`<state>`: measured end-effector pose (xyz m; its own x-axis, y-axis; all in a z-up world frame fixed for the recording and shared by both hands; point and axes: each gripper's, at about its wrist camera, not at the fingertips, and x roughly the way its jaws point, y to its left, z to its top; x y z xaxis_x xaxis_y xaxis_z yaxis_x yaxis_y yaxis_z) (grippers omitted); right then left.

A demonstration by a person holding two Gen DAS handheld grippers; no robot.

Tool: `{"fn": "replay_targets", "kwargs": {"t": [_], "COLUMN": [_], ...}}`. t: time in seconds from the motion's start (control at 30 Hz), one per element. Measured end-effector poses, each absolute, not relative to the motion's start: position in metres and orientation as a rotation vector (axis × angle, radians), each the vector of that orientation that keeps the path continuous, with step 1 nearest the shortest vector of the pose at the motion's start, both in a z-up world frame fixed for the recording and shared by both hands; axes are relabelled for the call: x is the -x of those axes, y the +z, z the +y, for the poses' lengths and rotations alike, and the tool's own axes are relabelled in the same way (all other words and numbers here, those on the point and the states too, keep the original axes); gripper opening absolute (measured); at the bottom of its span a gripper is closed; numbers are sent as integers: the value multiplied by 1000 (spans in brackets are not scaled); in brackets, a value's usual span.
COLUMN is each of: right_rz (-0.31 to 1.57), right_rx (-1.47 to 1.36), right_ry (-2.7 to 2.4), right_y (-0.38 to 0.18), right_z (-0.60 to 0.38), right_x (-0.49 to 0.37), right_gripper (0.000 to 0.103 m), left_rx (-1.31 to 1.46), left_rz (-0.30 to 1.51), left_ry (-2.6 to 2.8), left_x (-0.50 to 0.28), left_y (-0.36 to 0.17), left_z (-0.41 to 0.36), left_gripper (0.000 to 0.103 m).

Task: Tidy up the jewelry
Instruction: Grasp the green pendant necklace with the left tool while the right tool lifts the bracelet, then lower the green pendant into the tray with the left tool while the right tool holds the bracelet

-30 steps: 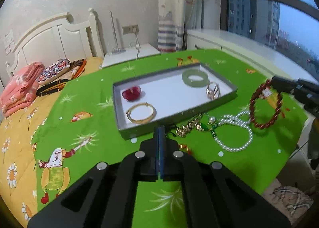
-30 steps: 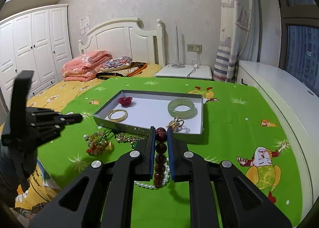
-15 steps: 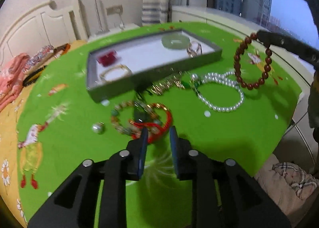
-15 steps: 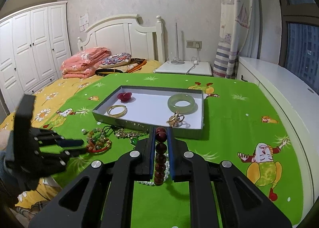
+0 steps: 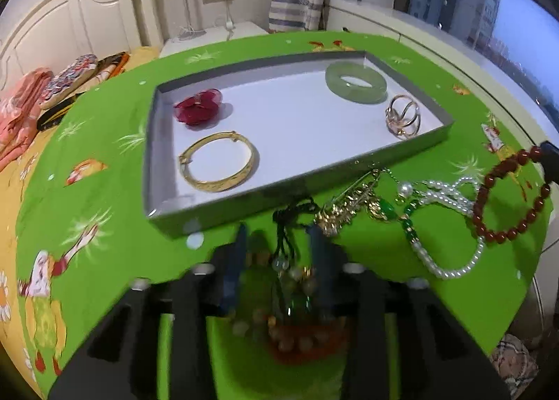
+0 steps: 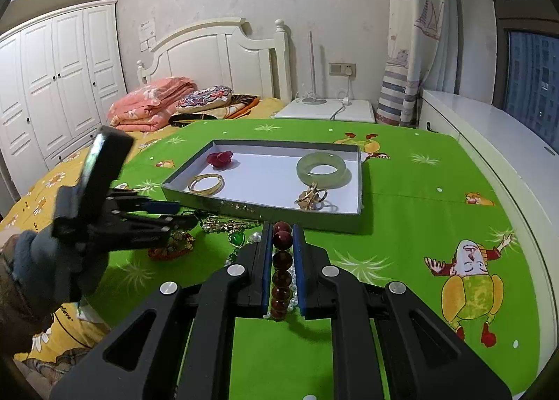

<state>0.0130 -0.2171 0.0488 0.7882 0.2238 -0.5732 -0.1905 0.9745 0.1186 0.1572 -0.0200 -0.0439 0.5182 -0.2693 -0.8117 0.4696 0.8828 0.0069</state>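
In the left wrist view, the left gripper (image 5: 277,242) is seen lowered over a blurred tangle of mixed-bead bracelets with a red cord (image 5: 297,312) lying on the green cartoon-print cloth (image 5: 104,225) that covers the worktop; its blue-padded fingers (image 5: 232,270) are spread wide on either side of the tangle, and contact with the beads cannot be told because of the blur. Just beyond, a shallow grey cardboard tray with a white floor (image 5: 153,141) is seen, in which a crimson flower ornament (image 5: 199,108), a gold bangle (image 5: 218,162), a pale green jade bangle (image 5: 356,81) and a cluster of gold rings (image 5: 401,116) are laid apart from one another. In front of the tray, a gold chain with a green stone (image 5: 353,206) and a white pearl necklace (image 5: 450,221) are spread on the cloth, and a dark red wooden bead bracelet (image 5: 510,197) is held up at the right edge. In the right wrist view, the right gripper (image 6: 282,234) is closed narrowly on that dark red bracelet (image 6: 281,267), a line of beads being pinched between its blue pads above the pearls. The tray (image 6: 265,204) is seen directly ahead, and the left gripper (image 6: 174,214), held in a grey-gloved hand (image 6: 52,267), is seen low over the bead tangle (image 6: 173,244) at the left.
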Motion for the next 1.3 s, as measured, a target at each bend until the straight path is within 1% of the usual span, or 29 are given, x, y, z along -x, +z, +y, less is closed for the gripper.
{"fn": "replay_targets", "kwargs": {"t": [0.03,0.07,0.2,0.47,0.63,0.9,1.3], "right_rz": [626,629,633,599,582,568,563], "right_rx": [-57,-59,-63,-55,-46,-1,22], "right_ry": [222,221,219,224,234,238,251], "right_y": [48,47,45,56,67,80,90], "right_z": [-218,-218,-219,-218,-218,-210,-202], "right_x": [-13,-13,-13,-9,-10,-26,-65], "right_gripper": [13,13,13,13,13,13,13], "left_rx": [-250,-265,-275,-244,-246,-239,-219], "left_rz": [932,937,876,744,709,696,737], "left_ry": [-459,-476,-475,-509,-519,-514,-493], "left_x": [-160,-161,-152,-128,-121,-129,-152], "left_y": [-46,-46,-29,40,59,63,43], "left_z": [-23,-25,-23,-9,-12,-17,-14], "left_gripper": [11,5,4,4,4,4,4]}}
